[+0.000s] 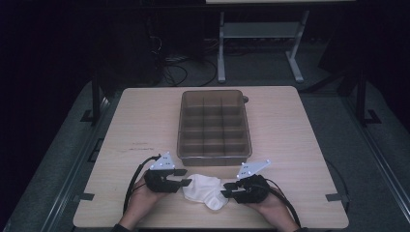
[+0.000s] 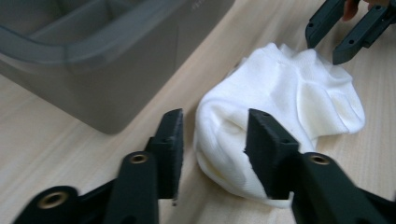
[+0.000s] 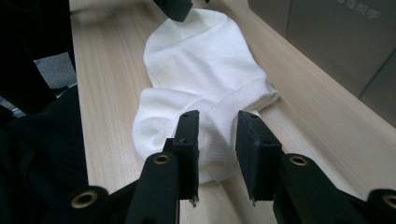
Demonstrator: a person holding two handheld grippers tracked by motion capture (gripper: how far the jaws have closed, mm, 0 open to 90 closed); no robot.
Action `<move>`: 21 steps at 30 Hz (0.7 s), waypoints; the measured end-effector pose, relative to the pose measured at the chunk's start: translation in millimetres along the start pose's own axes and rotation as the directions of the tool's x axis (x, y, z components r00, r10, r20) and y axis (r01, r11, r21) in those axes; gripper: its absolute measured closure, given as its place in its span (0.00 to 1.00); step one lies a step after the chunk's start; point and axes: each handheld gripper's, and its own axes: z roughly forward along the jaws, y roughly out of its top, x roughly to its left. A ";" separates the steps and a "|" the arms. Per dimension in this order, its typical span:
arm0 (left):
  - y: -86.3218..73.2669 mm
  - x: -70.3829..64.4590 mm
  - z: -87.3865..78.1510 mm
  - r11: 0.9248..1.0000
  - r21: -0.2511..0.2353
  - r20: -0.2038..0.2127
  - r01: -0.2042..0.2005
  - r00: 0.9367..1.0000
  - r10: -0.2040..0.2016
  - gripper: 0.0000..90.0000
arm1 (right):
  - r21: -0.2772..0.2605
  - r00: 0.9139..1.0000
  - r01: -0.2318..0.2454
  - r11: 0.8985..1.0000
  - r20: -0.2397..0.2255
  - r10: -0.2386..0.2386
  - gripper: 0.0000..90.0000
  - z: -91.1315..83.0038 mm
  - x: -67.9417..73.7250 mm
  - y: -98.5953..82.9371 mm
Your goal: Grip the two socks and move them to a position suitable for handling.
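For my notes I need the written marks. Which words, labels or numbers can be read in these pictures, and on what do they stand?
No text can be read.
Grey divided box: pale embossed characters on its side wall in the right gripper view, too blurred to read; a similar faint mark in the left gripper view.
Table: small dark marks, too small to read.
White sock: no print seen.

Sock (image 1: 205, 190): plain white, no pattern; a ribbed band of the same white runs along its cuff. Left claw (image 1: 186, 177) and right claw (image 1: 227, 189): matt black jaws with brass-coloured rivets; each carries a light grey plate marked with small dark dots. Cables: black. Box (image 1: 214, 124): translucent smoky grey-brown, dividers in the same tint. Bench (image 1: 290, 135): pale beige wood with fine straight grain. Floor: dark grey.
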 end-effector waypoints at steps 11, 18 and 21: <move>2.2 -5.0 0.7 0.999 0.047 0.038 -0.005 0.999 0.003 0.97 | 0.017 1.000 -0.009 1.000 0.007 0.008 0.98 1.0 -2.0 1.9; 6.6 -11.3 -7.1 0.999 0.032 0.052 0.000 0.999 -0.002 0.98 | -0.010 1.000 -0.010 1.000 0.006 0.010 0.99 -8.3 -0.9 5.5; 7.0 -14.9 -11.7 1.000 0.022 0.067 0.012 0.998 -0.014 0.98 | -0.035 1.000 -0.006 0.999 0.006 0.006 0.99 -15.8 0.2 8.9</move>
